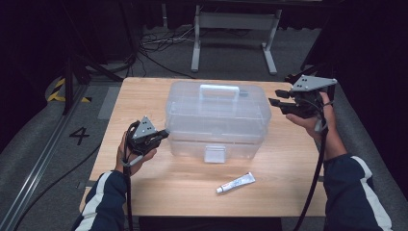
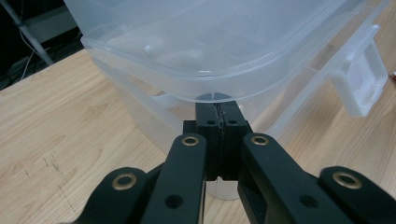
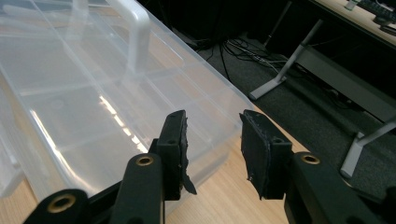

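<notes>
Clear plastic box (image 1: 216,118) centred on table (image 1: 144,187) (lid down); tube (image 1: 235,183) near front edge.

Numeral "4" on the grey floor (image 1: 29,159) left of the table

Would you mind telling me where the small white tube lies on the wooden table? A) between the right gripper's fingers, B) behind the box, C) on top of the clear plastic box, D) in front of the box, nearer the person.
D: in the high view the small white tube lies flat on the wooden table, apart from the clear plastic box and nearer the person.
</notes>
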Motion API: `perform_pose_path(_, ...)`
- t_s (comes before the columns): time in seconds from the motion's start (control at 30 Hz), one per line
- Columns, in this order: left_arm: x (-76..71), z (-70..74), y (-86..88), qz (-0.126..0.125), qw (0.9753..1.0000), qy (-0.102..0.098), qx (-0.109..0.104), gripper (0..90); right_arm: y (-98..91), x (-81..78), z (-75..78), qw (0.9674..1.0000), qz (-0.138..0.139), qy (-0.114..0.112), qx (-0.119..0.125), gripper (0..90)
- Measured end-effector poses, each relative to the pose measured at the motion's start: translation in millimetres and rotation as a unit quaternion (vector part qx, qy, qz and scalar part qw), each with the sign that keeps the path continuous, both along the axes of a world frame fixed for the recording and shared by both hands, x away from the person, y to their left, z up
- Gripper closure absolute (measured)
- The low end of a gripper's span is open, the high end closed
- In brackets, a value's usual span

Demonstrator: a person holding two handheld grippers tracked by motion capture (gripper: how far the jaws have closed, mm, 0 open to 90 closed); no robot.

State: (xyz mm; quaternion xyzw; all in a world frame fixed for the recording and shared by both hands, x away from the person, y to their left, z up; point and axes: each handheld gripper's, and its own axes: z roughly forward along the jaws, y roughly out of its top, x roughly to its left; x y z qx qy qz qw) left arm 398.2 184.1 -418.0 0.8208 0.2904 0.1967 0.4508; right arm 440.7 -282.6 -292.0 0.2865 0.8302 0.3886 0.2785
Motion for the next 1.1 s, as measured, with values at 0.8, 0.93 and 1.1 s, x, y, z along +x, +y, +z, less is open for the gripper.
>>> perform_pose_path(0.8, 4.6, 10.0, -2.3, -0.007, 0.9999, -0.014, -0.001, 90.0, -24.1, -30.5, -74.0, 0.9998, -0.001, 0.011, -0.016, 50.1)
perform_pose_path(0.93, 6.5, 12.0, -1.7, -0.008, 0.9998, -0.016, -0.008, 90.0, -21.9, -31.9, -83.1, 0.9997, 0.010, 0.015, -0.015, 47.6)
perform_pose_path(1.1, 7.6, 12.6, -1.9, -0.007, 0.9998, -0.015, -0.008, 90.0, -17.2, -33.4, -86.8, 0.9996, 0.024, 0.005, -0.010, 47.2)
